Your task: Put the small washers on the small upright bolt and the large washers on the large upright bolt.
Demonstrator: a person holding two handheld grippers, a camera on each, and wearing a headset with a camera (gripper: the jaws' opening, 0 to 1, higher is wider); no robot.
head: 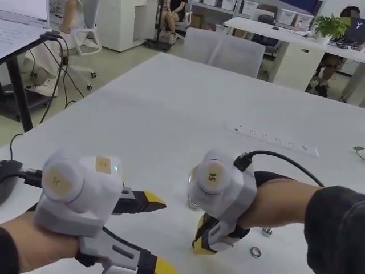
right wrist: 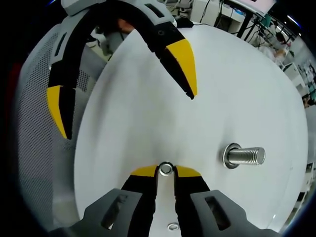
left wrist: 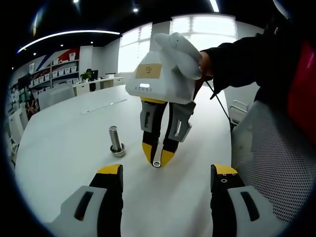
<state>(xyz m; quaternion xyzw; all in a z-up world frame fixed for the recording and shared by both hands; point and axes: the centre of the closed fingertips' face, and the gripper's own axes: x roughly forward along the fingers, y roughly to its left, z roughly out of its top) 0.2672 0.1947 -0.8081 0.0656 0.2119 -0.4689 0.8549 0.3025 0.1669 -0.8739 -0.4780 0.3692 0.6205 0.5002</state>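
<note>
My right gripper (right wrist: 166,171) is shut on a small silver washer (right wrist: 166,168), held by its edge just above the white table (right wrist: 237,89). In the left gripper view the right gripper (left wrist: 157,159) points down with that washer (left wrist: 156,163) at its tips. An upright steel bolt (left wrist: 116,140) stands just beside it, with a washer around its foot; the same bolt (right wrist: 244,156) lies right of the held washer. My left gripper (left wrist: 168,170) is open and holds nothing, facing the right one. In the head view the left gripper (head: 159,233) is at lower left and the right gripper (head: 201,244) is in the middle.
Two loose washers (head: 266,231) (head: 255,251) lie on the table right of the right gripper. A white power strip (head: 276,140) lies farther back. A black cable (head: 285,162) runs from the right gripper. Chairs, desks and seated people stand beyond the table.
</note>
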